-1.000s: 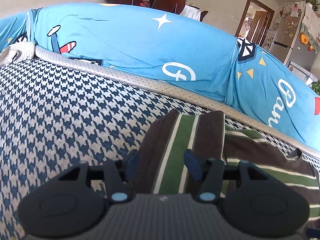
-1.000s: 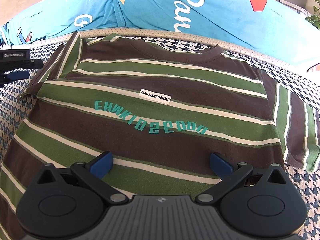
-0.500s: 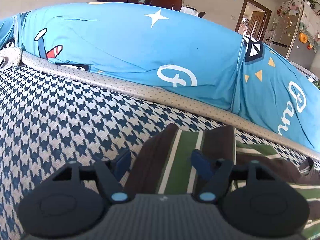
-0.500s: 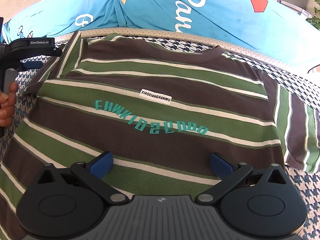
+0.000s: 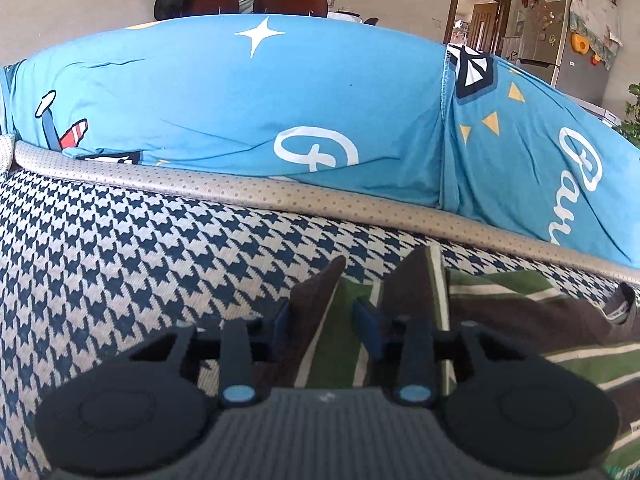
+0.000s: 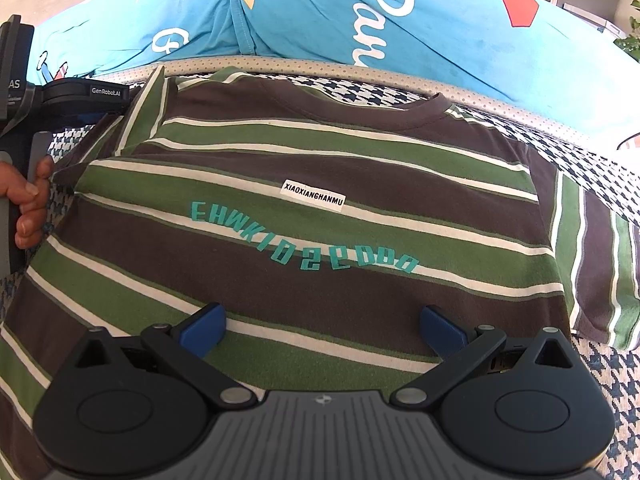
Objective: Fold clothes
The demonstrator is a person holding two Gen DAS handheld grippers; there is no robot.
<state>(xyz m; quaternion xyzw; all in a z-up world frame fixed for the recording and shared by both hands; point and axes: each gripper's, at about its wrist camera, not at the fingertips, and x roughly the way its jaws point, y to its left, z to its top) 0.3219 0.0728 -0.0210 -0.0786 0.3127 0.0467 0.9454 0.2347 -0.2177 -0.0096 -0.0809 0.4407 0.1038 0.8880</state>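
A brown, green and white striped T-shirt (image 6: pixel 320 152) lies flat, front up, on the houndstooth cover. My right gripper (image 6: pixel 322 328) hovers open and wide over the shirt's lower part, nothing between its fingers. My left gripper (image 5: pixel 324 324) is at the shirt's sleeve (image 5: pixel 416 280). Its jaws are closing on the sleeve end, and the cloth puckers up on both sides of the blue pads. The right wrist view shows that left gripper (image 6: pixel 80 92) at the far left by the sleeve (image 6: pixel 144 120), with a hand (image 6: pixel 32 200) on its handle.
A houndstooth cover (image 5: pixel 140 280) with grey dotted piping (image 5: pixel 240 188) spreads under the shirt. Big blue printed cushions (image 5: pixel 240 100) rise along the back. Behind them stand chairs (image 5: pixel 256 0), a doorway (image 5: pixel 480 16) and a fridge (image 5: pixel 560 24).
The left gripper slid in along the sleeve and its jaws drew together, bunching the sleeve end. In the right wrist view it and the hand came further into frame. The right gripper stayed put.
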